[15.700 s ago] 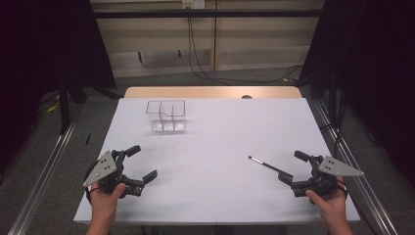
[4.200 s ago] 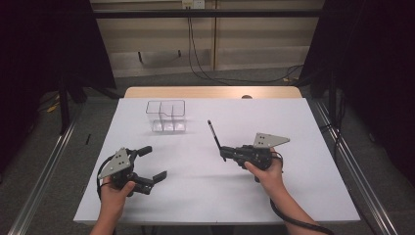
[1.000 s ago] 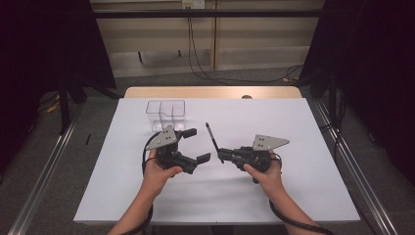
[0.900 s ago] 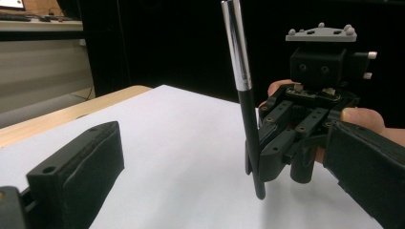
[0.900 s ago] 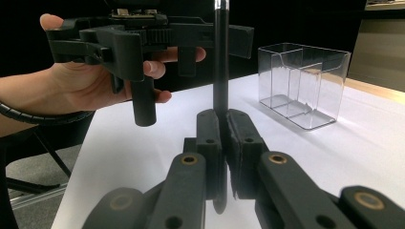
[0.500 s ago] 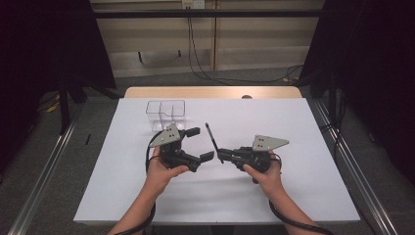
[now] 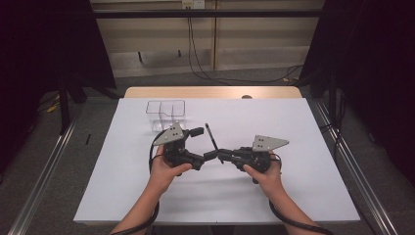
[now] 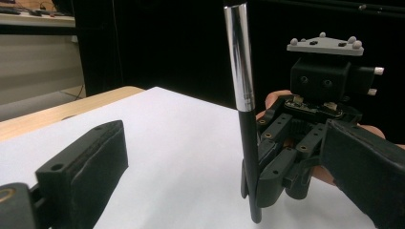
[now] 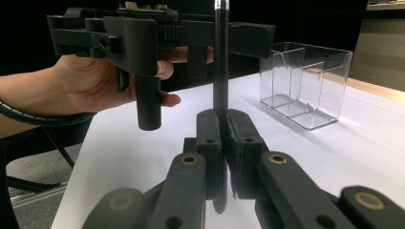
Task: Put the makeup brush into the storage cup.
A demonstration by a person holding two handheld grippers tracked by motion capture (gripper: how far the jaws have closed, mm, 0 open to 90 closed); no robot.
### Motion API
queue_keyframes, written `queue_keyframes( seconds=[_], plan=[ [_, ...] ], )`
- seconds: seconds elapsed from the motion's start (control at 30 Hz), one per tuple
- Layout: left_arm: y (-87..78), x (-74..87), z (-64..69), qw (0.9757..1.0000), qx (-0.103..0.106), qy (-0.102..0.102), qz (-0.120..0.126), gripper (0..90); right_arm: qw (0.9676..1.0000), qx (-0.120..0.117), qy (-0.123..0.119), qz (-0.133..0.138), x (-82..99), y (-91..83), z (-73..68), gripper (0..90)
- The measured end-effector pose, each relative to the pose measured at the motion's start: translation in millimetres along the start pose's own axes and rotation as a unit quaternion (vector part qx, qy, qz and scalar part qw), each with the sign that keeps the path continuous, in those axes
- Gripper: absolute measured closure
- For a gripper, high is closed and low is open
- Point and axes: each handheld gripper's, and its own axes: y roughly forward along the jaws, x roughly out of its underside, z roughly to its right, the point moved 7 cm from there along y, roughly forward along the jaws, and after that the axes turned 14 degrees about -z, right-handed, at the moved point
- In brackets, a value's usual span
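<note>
1. Clear organizer point(image 7: 165, 113): stands upright on the white worktop point(image 7: 303, 147) toward its far left, empty as far as can be seen, well behind the left hand. In the right gripper view its compartments point(image 9: 305, 83) are open at the top.

2. Left tongs point(image 7: 199, 146): jaws stand apart, one above and one below in the high view, facing the pen from the left. In the left gripper view the near jaw pad point(image 8: 83, 169) sits clear of the shaft; no contact is seen.

3. Pen point(image 7: 211, 139): dark barrel with a silver band point(image 8: 237, 57), held off the worktop between the two hands, its free end pointing up and away.

4. Right tongs point(image 7: 219, 155): clamped on the pen near its lower end; the right gripper view shows both pads point(image 9: 208, 138) pressed against the barrel.

5. Judgement on the step in hand, a hand-over to the left tongs: the left jaws should straddle the barrel above the right grip, square to it, and close firmly before the right tongs let go. A grip on the polished band may slip; the matte section looks safer.
</note>
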Motion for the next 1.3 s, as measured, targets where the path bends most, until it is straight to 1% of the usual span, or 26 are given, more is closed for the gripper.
queue_keyframes(
  seconds=[0.07, 0.17, 0.23, 0.3, 0.33, 0.4, 0.43, 0.47, 0.5, 0.53, 0.63, 0.67, 0.7, 0.8, 0.87, 1.0, 1.03, 1.13, 1.3],
  plan=[
    [0.0, 0.7, 0.0, 1.0000, 0.002, -0.002, 0.000, 3.9, 1.0000, 0.000, 0.000, 0.000, 0.0, 0.1, -0.1, 84.2],
    [0.0, 1.9, 0.5, 1.0000, 0.003, 0.000, -0.001, 8.3, 1.0000, -0.001, -0.001, -0.001, -0.1, 0.5, -0.6, 84.2],
    [-0.5, 1.7, 1.7, 0.9999, 0.010, 0.002, 0.006, 15.7, 1.0000, -0.002, -0.001, -0.002, 0.2, 1.0, -0.7, 84.2],
    [-0.7, 1.1, 3.9, 0.9996, 0.024, 0.005, 0.011, 22.9, 1.0000, -0.002, -0.002, -0.002, 0.5, 1.4, -0.5, 84.2],
    [-0.8, 1.1, 4.1, 0.9997, 0.020, 0.009, 0.010, 25.4, 1.0000, -0.002, -0.001, -0.002, 0.7, 1.4, -0.5, 84.2],
    [-1.0, 0.9, 4.9, 0.9995, 0.026, 0.011, 0.014, 32.4, 1.0000, -0.002, 0.001, -0.002, 0.8, 1.5, -0.5, 84.2],
    [-1.1, 1.2, 4.5, 0.9996, 0.021, 0.015, 0.011, 35.9, 1.0000, -0.002, 0.000, -0.002, 0.9, 1.8, -0.6, 84.2],
    [-1.1, 1.6, 4.2, 0.9996, 0.020, 0.016, 0.009, 36.8, 1.0000, -0.002, 0.000, -0.002, 0.9, 1.9, -0.8, 84.2],
    [-1.3, 1.9, 4.8, 0.9995, 0.024, 0.016, 0.009, 39.5, 1.0000, -0.003, 0.000, -0.002, 0.9, 2.0, -0.9, 84.2],
    [-1.2, 2.0, 4.7, 0.9995, 0.024, 0.016, 0.010, 42.9, 1.0000, -0.002, 0.000, -0.002, 0.9, 2.2, -0.9, 84.2],
    [-1.2, 1.7, 4.2, 0.9996, 0.024, 0.010, 0.012, 46.6, 1.0000, -0.001, 0.001, -0.003, 1.3, 2.3, -0.5, 84.2],
    [-1.3, 1.2, 4.8, 0.9994, 0.030, 0.010, 0.015, 48.8, 1.0000, -0.002, 0.002, -0.003, 1.4, 2.2, -0.4, 84.2],
    [-1.5, 0.6, 5.1, 0.9993, 0.031, 0.010, 0.017, 51.3, 1.0000, -0.001, 0.001, -0.003, 1.4, 2.1, -0.3, 84.2],
    [-1.9, -0.3, 5.7, 0.9988, 0.043, 0.002, 0.025, 58.1, 1.0000, -0.001, 0.002, -0.001, 1.0, 1.8, 0.1, 84.2],
    [-2.3, -0.1, 4.9, 0.9987, 0.043, 0.000, 0.029, 63.1, 1.0000, -0.002, 0.002, -0.001, 1.1, 2.1, -0.2, 84.2],
    [-3.9, -1.5, 4.2, 0.9981, 0.044, -0.004, 0.044, 75.3, 1.0000, -0.001, 0.003, -0.001, 1.1, 2.8, -0.3, 84.1],
    [-4.3, -2.1, 3.9, 0.9978, 0.045, -0.011, 0.047, 78.7, 1.0000, -0.003, 0.003, -0.002, 1.3, 2.8, -0.2, 84.1],
    [-3.7, -2.3, 4.7, 0.9976, 0.049, -0.014, 0.047, 81.4, 1.0000, -0.004, 0.004, -0.002, 1.8, 3.3, 0.0, 84.1],
    [-2.2, -3.0, 7.8, 0.9971, 0.055, -0.017, 0.050, 83.4, 1.0000, -0.004, 0.004, -0.002, 1.7, 4.8, -1.1, 84.0]
  ],
)
